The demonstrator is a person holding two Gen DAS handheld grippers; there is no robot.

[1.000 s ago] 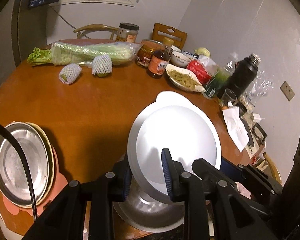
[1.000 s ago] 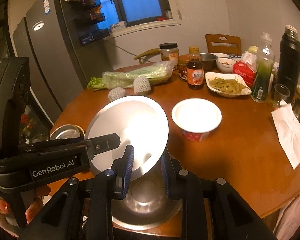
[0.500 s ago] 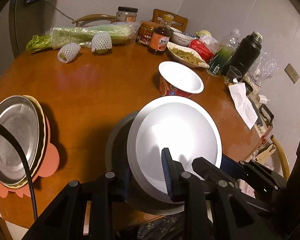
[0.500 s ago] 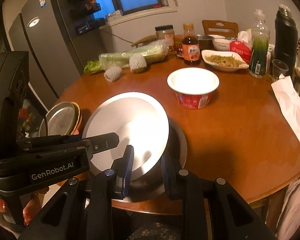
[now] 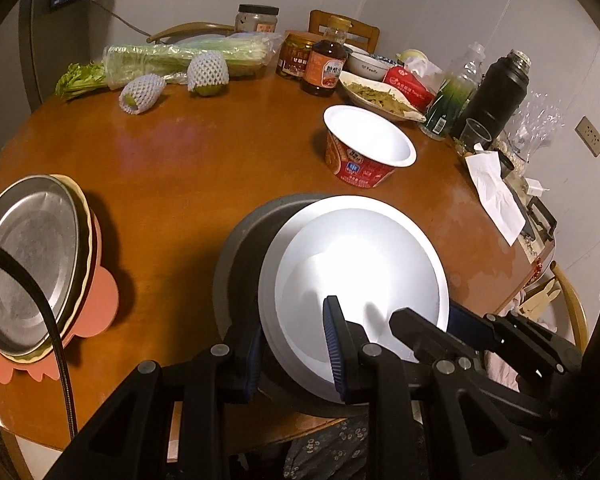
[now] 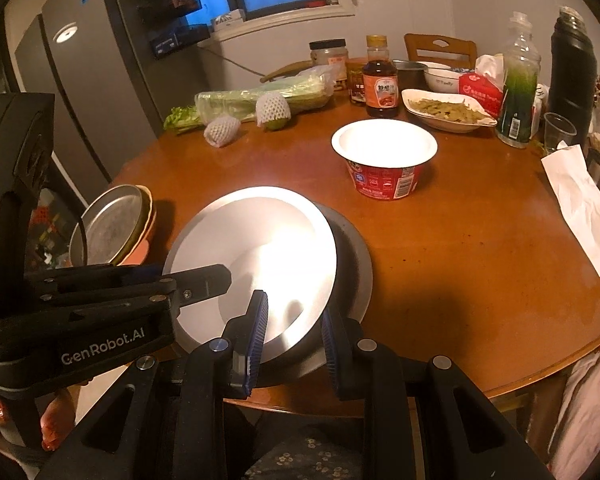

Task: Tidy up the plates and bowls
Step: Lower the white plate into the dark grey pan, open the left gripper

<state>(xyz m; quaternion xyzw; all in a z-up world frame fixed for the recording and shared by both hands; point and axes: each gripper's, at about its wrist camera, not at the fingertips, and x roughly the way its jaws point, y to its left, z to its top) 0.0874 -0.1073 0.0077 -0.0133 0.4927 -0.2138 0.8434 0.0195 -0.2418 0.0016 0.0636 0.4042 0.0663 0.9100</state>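
A shiny metal plate [image 5: 356,276] [image 6: 260,256] is tilted over a grey metal bowl [image 5: 240,264] [image 6: 354,264] at the table's near edge. My left gripper [image 5: 296,348] is shut on the plate's near rim, and it also shows in the right wrist view [image 6: 204,280]. My right gripper [image 6: 294,328] is shut on the same plate's near rim. A stack of plates [image 5: 32,264] [image 6: 112,228] with a metal one on top lies at the left on a pink mat [image 5: 100,304]. A red paper bowl [image 5: 368,148] [image 6: 384,160] stands mid-table.
The round wooden table [image 5: 180,152] holds wrapped celery [image 5: 180,56], two netted fruits [image 5: 208,74], jars, a sauce bottle [image 5: 326,64], a dish of food [image 5: 380,96], a black flask [image 5: 496,92], a green bottle [image 6: 518,84], and a napkin [image 6: 580,204]. A fridge [image 6: 80,80] stands left.
Both grippers have carried the metal plate down and nearer the table's edge; it now sits lower over the grey bowl. The red paper bowl has come into fuller view beyond it.
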